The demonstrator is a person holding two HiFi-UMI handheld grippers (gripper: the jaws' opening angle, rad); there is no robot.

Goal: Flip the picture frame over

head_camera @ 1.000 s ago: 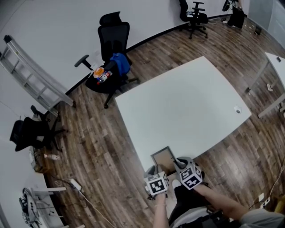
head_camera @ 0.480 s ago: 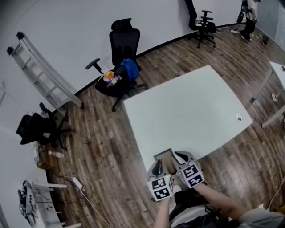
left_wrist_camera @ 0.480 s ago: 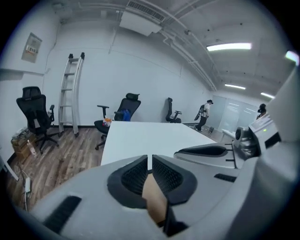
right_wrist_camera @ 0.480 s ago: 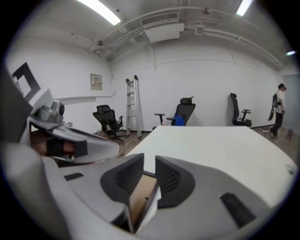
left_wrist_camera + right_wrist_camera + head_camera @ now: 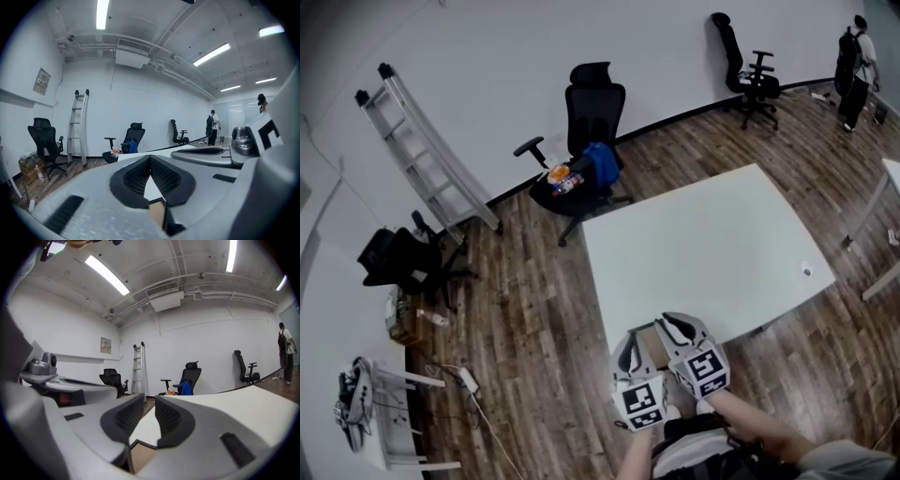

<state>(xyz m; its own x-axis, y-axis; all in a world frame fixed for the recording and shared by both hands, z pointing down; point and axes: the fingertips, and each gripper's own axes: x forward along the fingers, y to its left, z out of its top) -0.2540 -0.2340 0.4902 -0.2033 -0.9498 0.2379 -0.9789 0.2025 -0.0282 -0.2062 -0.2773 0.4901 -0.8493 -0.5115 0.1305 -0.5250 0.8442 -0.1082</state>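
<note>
Hovering above the picture frame (image 5: 142,456), flat near the 6 o'clock edge of the counter (image 5: 712,234). Shows the left gripper (image 5: 150,159) closed on nothing and the right gripper (image 5: 149,399) parted, empty. Reads as no grasp made for the flip; cannot tell the upward face. Calls next for dropping to a frame edge, pinching, then turning toward 12 o'clock, over open counter; scant room at 6 o'clock by the rim.

Picture frame (image 5: 646,332) at table's (image 5: 712,234) near edge
</note>
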